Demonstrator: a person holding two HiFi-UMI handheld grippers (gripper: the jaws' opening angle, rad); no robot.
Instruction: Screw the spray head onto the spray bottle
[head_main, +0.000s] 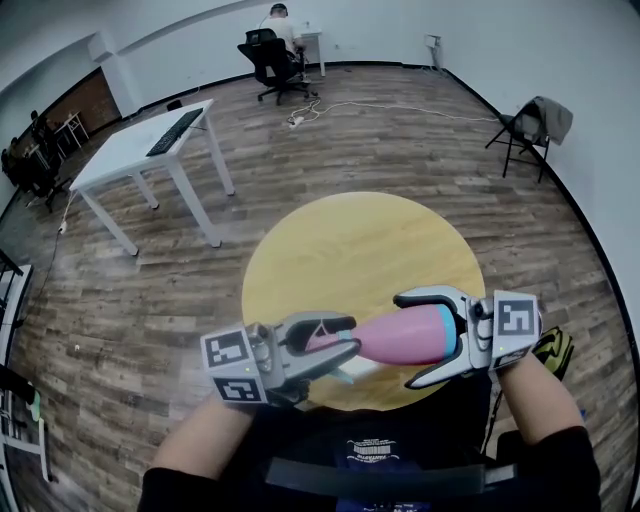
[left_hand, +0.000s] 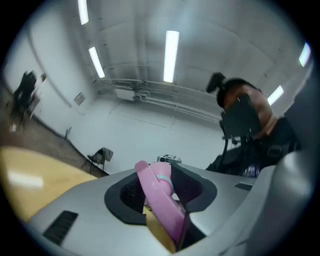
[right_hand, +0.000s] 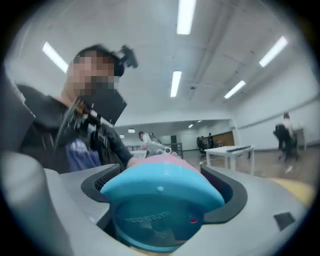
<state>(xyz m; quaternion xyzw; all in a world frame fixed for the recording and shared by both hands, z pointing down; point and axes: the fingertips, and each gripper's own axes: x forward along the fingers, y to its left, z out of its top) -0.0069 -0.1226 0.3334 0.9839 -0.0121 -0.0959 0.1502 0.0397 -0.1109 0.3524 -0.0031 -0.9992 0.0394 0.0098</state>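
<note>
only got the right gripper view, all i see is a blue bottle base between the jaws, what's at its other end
Observer: In the head view the pink spray bottle is held sideways over the yellow table, its narrow end reaching into the left gripper.
Operator: left holding anything
Observer: Yes, its jaws are closed on the pink spray head.
Operator: screwed on yet
Observer: Head and neck meet between the left jaws; how far it is threaded cannot be seen.

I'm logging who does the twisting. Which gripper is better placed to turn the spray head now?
Left, probably: the left gripper grips the spray head at the bottle; the right gripper holds its blue base.
</note>
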